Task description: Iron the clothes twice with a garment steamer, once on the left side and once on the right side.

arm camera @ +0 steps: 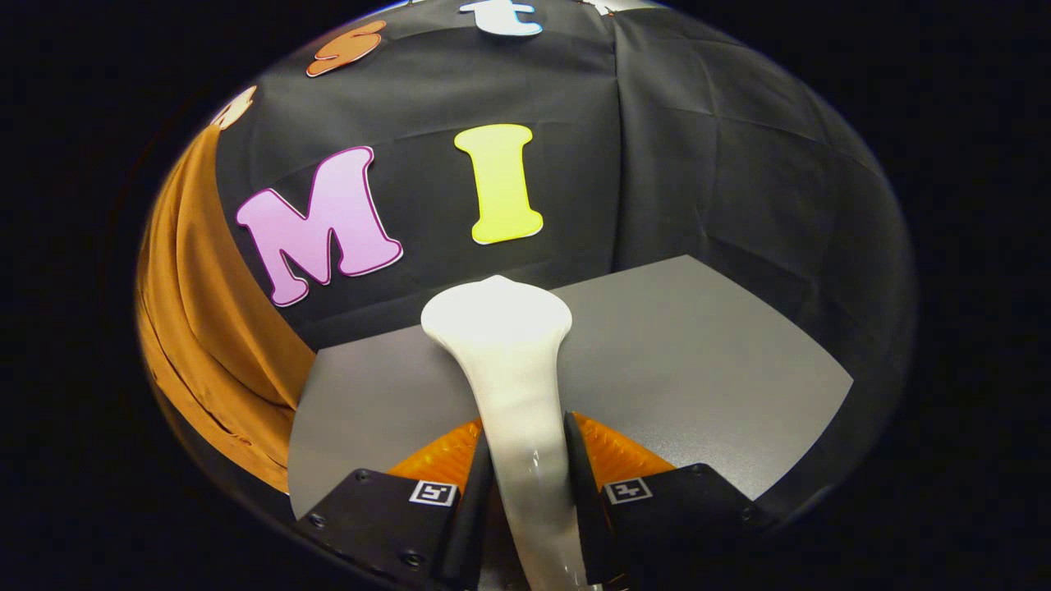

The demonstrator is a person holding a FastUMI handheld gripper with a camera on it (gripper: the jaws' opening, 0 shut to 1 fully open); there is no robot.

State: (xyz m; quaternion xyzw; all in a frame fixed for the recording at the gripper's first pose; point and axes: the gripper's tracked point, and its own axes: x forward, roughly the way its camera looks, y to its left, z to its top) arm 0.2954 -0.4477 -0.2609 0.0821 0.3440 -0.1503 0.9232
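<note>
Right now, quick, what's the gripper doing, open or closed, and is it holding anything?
Gripper: closed on the white garment steamer, both fingers pressing its handle.

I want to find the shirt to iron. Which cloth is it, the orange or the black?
The orange cloth, hanging beside the grey table. The black one is the booth's wall. The tongs grip the white steamer.

The jaws clamp the steamer [509, 361], blocking twelve o'clock. Bare grey surface [698, 353] lies open at two; orange cloth [205, 328] hangs at ten.
</note>
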